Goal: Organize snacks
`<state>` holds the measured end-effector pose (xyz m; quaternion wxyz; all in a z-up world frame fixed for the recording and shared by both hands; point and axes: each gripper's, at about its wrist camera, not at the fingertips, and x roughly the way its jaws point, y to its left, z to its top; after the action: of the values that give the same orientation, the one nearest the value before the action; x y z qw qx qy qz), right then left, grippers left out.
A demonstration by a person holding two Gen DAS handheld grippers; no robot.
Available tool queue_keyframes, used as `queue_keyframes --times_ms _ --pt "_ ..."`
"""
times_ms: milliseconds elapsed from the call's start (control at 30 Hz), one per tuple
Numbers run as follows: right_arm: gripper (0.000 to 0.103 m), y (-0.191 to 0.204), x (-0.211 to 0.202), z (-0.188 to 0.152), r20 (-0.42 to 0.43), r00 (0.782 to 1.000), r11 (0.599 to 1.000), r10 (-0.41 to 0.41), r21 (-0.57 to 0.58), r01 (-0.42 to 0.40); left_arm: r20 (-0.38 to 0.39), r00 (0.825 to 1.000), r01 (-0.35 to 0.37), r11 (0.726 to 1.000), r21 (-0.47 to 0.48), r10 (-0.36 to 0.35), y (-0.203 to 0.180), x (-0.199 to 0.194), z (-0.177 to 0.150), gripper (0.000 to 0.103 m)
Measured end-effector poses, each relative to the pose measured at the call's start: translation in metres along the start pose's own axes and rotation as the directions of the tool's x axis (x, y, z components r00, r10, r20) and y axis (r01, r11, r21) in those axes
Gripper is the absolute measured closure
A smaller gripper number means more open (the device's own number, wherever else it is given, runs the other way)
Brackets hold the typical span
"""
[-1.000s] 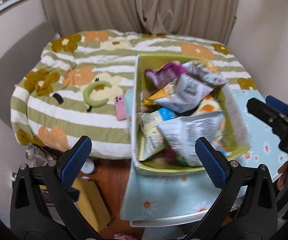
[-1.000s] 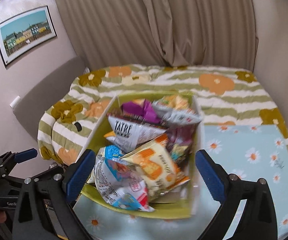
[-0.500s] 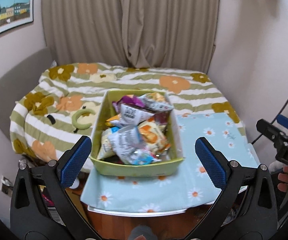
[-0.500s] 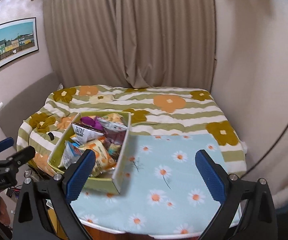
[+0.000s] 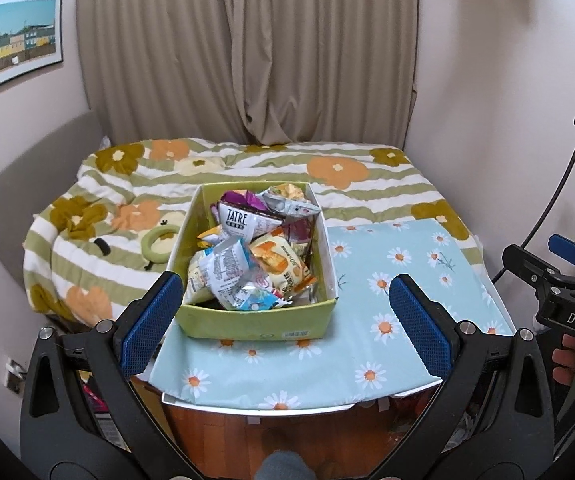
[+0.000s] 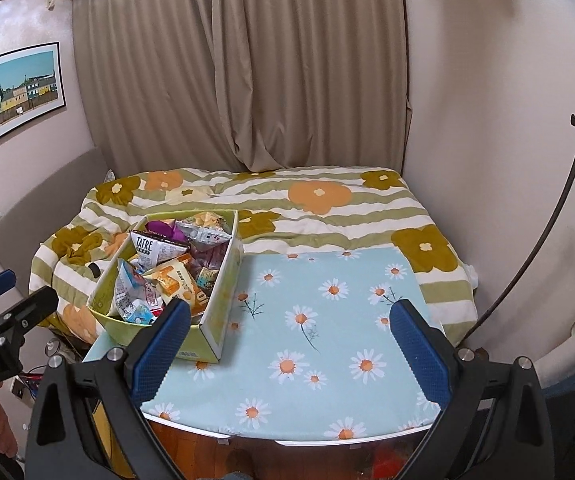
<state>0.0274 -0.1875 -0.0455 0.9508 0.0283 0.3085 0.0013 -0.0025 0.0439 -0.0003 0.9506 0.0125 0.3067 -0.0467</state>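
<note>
A yellow-green cardboard box [image 5: 253, 322] [image 6: 211, 300] stands on the left part of a small table with a pale blue daisy cloth [image 5: 399, 280] [image 6: 327, 312]. It is heaped with several snack packets, among them a white "TATRE" bag [image 5: 243, 220] [image 6: 153, 250] and an orange biscuit bag [image 5: 279, 260] [image 6: 175, 282]. My left gripper [image 5: 285, 318] is open, held back from the table's near edge in front of the box. My right gripper [image 6: 289, 346] is open too, over the near edge of the bare cloth to the right of the box. Neither holds anything.
Behind the table lies a bed with a green-striped floral duvet [image 5: 247, 164] [image 6: 327, 208]; a green ring toy [image 5: 159, 242] rests on it. Beige curtains [image 5: 247, 52] hang at the back. A black cable [image 6: 543, 232] runs along the right wall. Wooden floor [image 5: 287, 440] shows below.
Both grippers have pulled back and up from close over the box; the whole table and bed now show. Both stay open.
</note>
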Motion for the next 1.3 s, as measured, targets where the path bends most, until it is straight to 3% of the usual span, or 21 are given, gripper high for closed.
queue_keyframes --times_ms 1300 --pt "0.004 -0.009 0.008 0.004 0.002 1.000 1.000 -0.014 0.005 0.014 0.026 1.000 -0.001 1.000 0.015 0.000 -0.007 0.003 0.011 0.001"
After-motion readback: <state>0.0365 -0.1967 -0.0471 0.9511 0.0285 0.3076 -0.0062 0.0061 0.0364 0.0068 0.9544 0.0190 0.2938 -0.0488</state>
